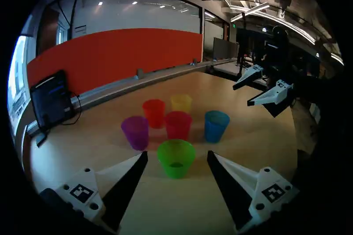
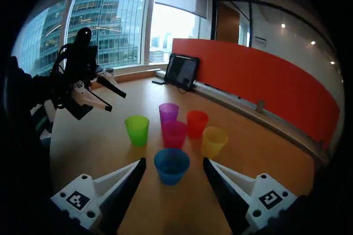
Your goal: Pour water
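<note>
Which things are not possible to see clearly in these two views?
- Left gripper view: contents of pink cup and blue cup, hidden by their own walls.
- Right gripper view: what holds the left claw, lost in shadow.
- Right gripper view: tablet screen, small and dark.

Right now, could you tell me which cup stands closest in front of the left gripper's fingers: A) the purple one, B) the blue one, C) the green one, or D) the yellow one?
C: in the left gripper view the green cup stands nearest, centred just ahead of the open left gripper, while the purple cup, the blue cup and the yellow cup sit farther back.
</note>
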The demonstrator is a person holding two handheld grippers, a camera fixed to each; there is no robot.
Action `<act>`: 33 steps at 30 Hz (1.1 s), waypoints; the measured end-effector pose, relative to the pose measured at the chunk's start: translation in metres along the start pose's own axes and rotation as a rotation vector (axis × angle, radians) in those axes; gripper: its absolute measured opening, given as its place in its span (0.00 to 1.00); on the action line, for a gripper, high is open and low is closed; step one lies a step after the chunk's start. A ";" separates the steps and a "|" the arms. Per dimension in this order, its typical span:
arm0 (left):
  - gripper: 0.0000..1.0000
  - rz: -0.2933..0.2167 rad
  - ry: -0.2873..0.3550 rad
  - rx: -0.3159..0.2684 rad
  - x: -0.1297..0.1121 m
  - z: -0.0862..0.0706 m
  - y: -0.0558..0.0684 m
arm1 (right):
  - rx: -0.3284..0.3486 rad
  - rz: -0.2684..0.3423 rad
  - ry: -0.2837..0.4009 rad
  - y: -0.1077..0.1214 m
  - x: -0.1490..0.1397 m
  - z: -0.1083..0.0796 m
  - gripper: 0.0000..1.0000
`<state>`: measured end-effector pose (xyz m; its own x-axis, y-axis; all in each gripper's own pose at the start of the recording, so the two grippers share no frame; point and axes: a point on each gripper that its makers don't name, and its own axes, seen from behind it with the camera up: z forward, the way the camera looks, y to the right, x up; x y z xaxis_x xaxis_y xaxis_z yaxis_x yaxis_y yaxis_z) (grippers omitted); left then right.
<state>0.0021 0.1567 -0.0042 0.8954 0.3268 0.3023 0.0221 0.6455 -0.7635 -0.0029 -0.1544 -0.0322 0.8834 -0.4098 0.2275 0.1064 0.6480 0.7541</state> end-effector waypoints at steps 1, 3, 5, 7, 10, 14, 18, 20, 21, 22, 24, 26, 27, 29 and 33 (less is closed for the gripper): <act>1.00 -0.001 -0.008 0.000 -0.003 0.002 0.000 | 0.001 0.000 -0.006 0.000 -0.003 0.002 1.00; 1.00 -0.003 -0.026 -0.001 -0.010 0.005 0.000 | 0.003 -0.002 -0.017 0.000 -0.009 0.006 1.00; 1.00 0.001 -0.042 -0.005 -0.017 0.008 0.000 | 0.006 -0.002 -0.029 0.000 -0.014 0.010 1.00; 1.00 0.004 -0.059 -0.009 -0.023 0.011 0.000 | 0.010 -0.005 -0.043 0.000 -0.020 0.015 1.00; 1.00 0.006 -0.081 -0.014 -0.029 0.016 -0.001 | 0.015 -0.009 -0.065 0.000 -0.030 0.022 1.00; 1.00 0.001 -0.108 -0.016 -0.035 0.024 -0.004 | 0.021 -0.004 -0.093 0.000 -0.040 0.032 1.00; 1.00 -0.010 -0.140 -0.021 -0.042 0.032 -0.006 | 0.031 0.011 -0.118 0.001 -0.049 0.042 1.00; 1.00 -0.012 -0.148 -0.024 -0.045 0.036 -0.007 | 0.035 0.017 -0.129 0.001 -0.054 0.047 1.00; 1.00 -0.013 -0.153 -0.026 -0.047 0.039 -0.007 | 0.037 0.020 -0.135 0.002 -0.056 0.049 1.00; 1.00 -0.013 -0.156 -0.027 -0.048 0.041 -0.008 | 0.039 0.022 -0.140 0.002 -0.058 0.052 1.00; 1.00 -0.012 -0.163 -0.030 -0.050 0.045 -0.009 | 0.044 0.027 -0.150 0.002 -0.061 0.057 1.00; 1.00 -0.012 -0.170 -0.036 -0.052 0.049 -0.009 | 0.047 0.030 -0.159 0.003 -0.064 0.061 1.00; 1.00 -0.012 -0.174 -0.039 -0.052 0.051 -0.009 | 0.049 0.032 -0.164 0.003 -0.065 0.063 1.00; 1.00 -0.013 -0.179 -0.050 -0.053 0.055 -0.008 | 0.052 0.034 -0.169 0.003 -0.065 0.068 1.00; 1.00 -0.011 -0.187 -0.069 -0.053 0.064 -0.006 | 0.060 0.039 -0.178 0.003 -0.066 0.076 1.00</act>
<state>-0.0738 0.1798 0.0208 0.7970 0.4466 0.4066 0.0674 0.6033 -0.7947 -0.0957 -0.1736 0.0018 0.7908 -0.4959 0.3587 0.0416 0.6282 0.7769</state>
